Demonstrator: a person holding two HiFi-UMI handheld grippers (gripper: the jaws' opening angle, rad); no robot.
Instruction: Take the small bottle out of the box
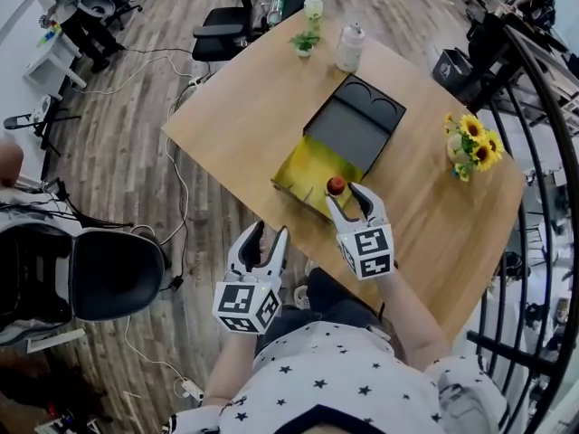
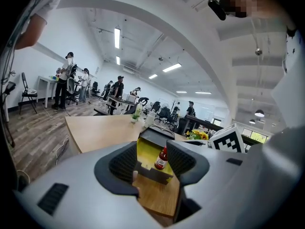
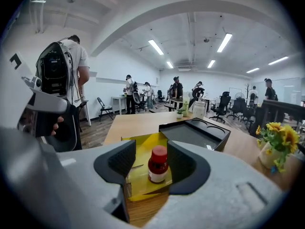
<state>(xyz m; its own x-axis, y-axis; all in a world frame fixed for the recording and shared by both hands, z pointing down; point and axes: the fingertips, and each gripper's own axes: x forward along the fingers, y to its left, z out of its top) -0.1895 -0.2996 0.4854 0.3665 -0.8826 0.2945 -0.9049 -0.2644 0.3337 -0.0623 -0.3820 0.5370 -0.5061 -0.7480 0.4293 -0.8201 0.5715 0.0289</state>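
Note:
A small bottle point(image 1: 336, 186) with a red cap stands upright at the near end of the open box point(image 1: 303, 165), on its yellow lining. The black lid point(image 1: 357, 120) lies folded back behind it. My right gripper point(image 1: 343, 193) is open around the bottle point(image 3: 157, 165); a gap shows on the bottle's left side, and its right side is close against the pad. My left gripper point(image 1: 270, 231) hangs open and empty off the table's near edge. In its own view the left gripper point(image 2: 151, 161) looks at the box point(image 2: 147, 151) and the bottle point(image 2: 162, 159) from a distance.
The wooden table point(image 1: 244, 116) also carries a vase of sunflowers point(image 1: 470, 143) at the right, a white bottle point(image 1: 349, 48) and a small plant point(image 1: 304, 42) at the far end. A black office chair point(image 1: 99, 274) stands on the floor at the left. People stand far off in the room.

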